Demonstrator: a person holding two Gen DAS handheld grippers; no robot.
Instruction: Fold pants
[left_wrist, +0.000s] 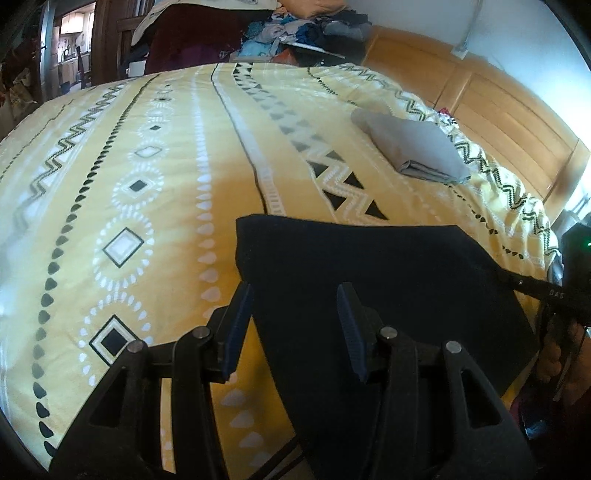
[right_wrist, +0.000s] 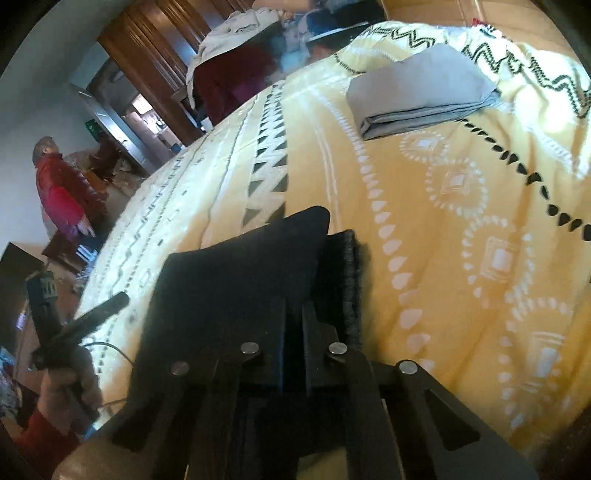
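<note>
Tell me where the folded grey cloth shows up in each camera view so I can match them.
Left wrist: the folded grey cloth lies upper right, on the yellow bedspread, beyond the dark pants.
Right wrist: the folded grey cloth lies near the top, right of centre.
Shared landmark: the band of black triangles printed on the bedspread.

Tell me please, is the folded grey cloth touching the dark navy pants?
Apart. The left wrist view shows yellow patterned bedspread between the grey cloth and the navy pants.
</note>
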